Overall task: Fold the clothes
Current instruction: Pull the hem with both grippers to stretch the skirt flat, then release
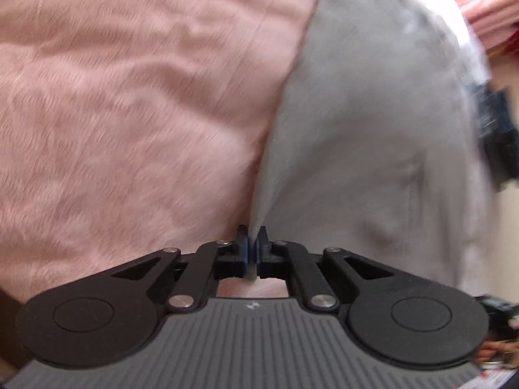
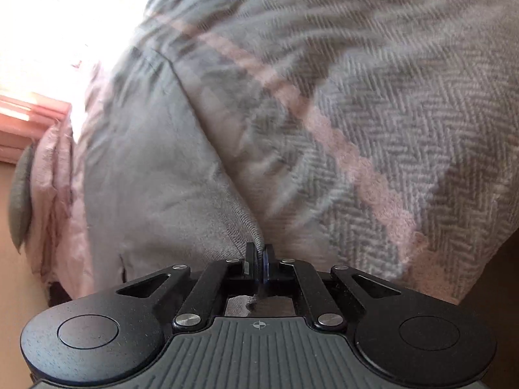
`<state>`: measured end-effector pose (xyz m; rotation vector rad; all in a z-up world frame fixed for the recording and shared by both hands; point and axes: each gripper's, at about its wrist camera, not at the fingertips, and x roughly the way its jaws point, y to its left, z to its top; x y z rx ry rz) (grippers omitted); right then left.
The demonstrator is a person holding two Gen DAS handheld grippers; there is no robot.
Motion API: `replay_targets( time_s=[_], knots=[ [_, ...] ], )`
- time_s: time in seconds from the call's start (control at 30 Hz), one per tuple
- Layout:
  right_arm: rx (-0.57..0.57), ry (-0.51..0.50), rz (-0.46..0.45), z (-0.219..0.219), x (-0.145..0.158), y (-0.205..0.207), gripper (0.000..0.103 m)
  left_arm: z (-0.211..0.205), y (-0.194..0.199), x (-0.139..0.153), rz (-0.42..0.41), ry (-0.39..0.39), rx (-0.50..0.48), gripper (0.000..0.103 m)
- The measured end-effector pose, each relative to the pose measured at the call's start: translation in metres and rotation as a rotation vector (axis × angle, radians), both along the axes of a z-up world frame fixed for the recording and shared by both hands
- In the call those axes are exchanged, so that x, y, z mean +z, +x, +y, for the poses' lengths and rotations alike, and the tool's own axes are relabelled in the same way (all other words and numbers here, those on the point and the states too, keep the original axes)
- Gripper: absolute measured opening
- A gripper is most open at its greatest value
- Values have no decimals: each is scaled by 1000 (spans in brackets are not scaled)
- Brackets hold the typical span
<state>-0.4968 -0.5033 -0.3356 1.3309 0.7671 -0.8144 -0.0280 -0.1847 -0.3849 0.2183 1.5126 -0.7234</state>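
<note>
- In the left wrist view, we saw the left gripper (image 1: 252, 253) at the bottom centre of the frame, its two black fingers with blue pads pressed together on a thin edge of the plain grey cloth garment (image 1: 373, 136).
- From that pinch, the garment spread upward across the right half of the frame, blurred and with soft creases.
- The fluffy pink plush blanket (image 1: 129, 103) filled the whole left half, its edge meeting the garment along a diagonal from the upper middle down to the fingers.
- At the upper right corner we noted a pink folded stack (image 1: 489, 16), too blurred for us to tell what it was.
- In the right wrist view, the right gripper (image 2: 258, 264) sat at the bottom centre, its fingers closed tightly on a ribbed hem of the same garment, which lay across the left-centre of the frame.
- A grey herringbone-woven blanket with a pink stripe (image 2: 389, 113) covered the right and upper parts of that frame, the stripe running diagonally from upper left to lower right.
- A pale pink wrinkled cloth (image 2: 61, 175) showed along the left edge, just beside the garment.
</note>
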Motion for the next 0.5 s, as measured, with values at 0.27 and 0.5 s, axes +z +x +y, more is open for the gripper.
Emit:
replay_targets(
  time_s=[0.27,0.5],
  knots=[
    [360,-278,449,14,39,52,27,-13,-28,63,-297,40,-144,13],
    [479,-608,244,21,64,151,41,-106,-34,47,-482,-34,-256,32]
  ],
)
